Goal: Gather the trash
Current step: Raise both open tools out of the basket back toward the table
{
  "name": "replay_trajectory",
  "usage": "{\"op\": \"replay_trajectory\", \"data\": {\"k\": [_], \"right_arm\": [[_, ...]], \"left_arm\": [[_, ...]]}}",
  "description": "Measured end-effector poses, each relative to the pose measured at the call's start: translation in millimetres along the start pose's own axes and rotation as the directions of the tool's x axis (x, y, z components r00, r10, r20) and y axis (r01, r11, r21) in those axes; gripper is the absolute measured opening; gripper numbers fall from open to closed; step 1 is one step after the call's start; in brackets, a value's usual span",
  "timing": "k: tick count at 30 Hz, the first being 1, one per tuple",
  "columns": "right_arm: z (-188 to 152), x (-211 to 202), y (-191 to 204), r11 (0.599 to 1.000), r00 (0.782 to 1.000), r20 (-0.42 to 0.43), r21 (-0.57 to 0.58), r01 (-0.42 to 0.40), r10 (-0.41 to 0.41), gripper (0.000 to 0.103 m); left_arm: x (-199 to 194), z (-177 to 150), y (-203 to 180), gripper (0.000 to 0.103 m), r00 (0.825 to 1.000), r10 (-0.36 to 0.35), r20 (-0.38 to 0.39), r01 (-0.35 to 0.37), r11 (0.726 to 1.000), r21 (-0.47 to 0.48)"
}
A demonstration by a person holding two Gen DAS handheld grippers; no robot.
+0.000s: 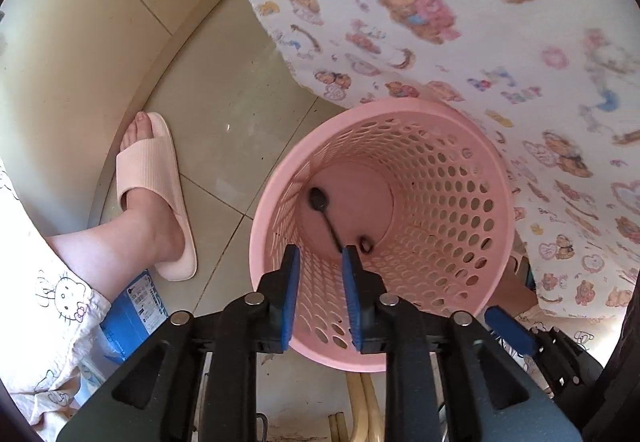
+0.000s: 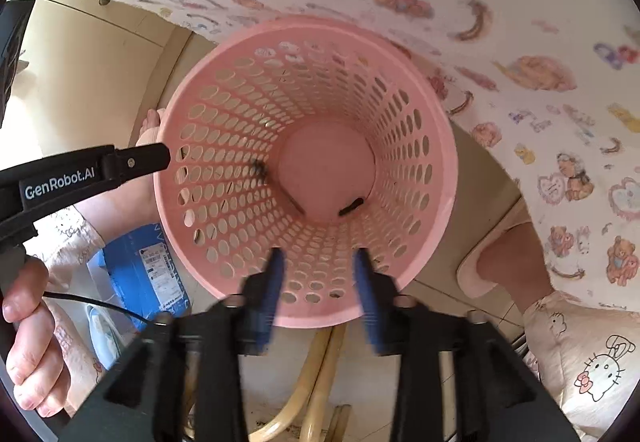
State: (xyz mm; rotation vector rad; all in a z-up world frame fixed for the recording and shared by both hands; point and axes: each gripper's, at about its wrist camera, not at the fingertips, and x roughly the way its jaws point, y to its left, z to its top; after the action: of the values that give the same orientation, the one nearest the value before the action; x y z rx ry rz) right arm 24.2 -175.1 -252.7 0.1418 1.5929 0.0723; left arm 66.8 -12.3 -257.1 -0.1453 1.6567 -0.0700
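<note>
Grippers: I'm holding two over the bin, both pointing down; left gripper partly open, right gripper wider, both gripping nothing.
Bin: I'm seeing one pink perforated basket standing on the floor tiles, near the teddy-print cloth.
Trash: two dark pieces are lying on its bottom, a black spoon and a small scrap.

Basket: pink perforated basket, centre of frame, seen from above.
Inside: two small dark items on its floor.
Right gripper: bottom centre, blue pads apart, nothing between.
Left gripper: left edge, reaching the rim.
Cloth: bear-print fabric, top and right.
</note>
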Motion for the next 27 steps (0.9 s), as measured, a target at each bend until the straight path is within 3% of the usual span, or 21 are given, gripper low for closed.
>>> {"op": "replay_trajectory", "data": {"k": [2,5,10,12,15,17,21,27], "right_arm": [[-1,-1,1,1.0,1.0,0.015,0.0,0.008,-0.008,0.044],[0,-11,2,1.0,0.998,0.053,0.002,0.024,-0.024,0.046],[-1,-44,16,0.998,0.986,0.162,-0.038,0.045,-0.038,0.047],[-4,-61,19,0.999,0.976,0.217,-0.038,0.029,-0.02,0.048],[-11,-86,26,0.999,0.955,0.298,-0.044,0.023,-0.009,0.049],[-13,-100,30,0.998,0.935,0.355,-0.054,0.026,-0.005,0.049],[-17,-125,33,0.997,0.896,0.444,-0.066,0.039,-0.005,0.058],[-19,-149,33,0.995,0.838,0.546,-0.074,0.06,-0.01,0.058]], "left_arm": [[-10,-1,-3,0.027,1.0,0.007,0.029,-0.008,1.0,0.019],[-33,-6,-8,0.052,0.996,0.01,0.088,-0.014,0.999,0.044],[-82,-16,-7,0.059,0.969,0.047,0.242,-0.061,0.997,0.049],[-100,-17,-5,0.06,0.959,0.02,0.283,-0.034,0.998,0.044],[-128,-19,-6,0.065,0.927,0.004,0.375,-0.033,0.997,0.07],[-144,-23,-10,0.068,0.89,0.037,0.454,-0.087,0.992,0.088],[-166,-29,-13,0.075,0.833,0.037,0.552,-0.112,0.988,0.102],[-186,-31,-11,0.077,0.796,0.016,0.604,-0.097,0.99,0.102]]}}
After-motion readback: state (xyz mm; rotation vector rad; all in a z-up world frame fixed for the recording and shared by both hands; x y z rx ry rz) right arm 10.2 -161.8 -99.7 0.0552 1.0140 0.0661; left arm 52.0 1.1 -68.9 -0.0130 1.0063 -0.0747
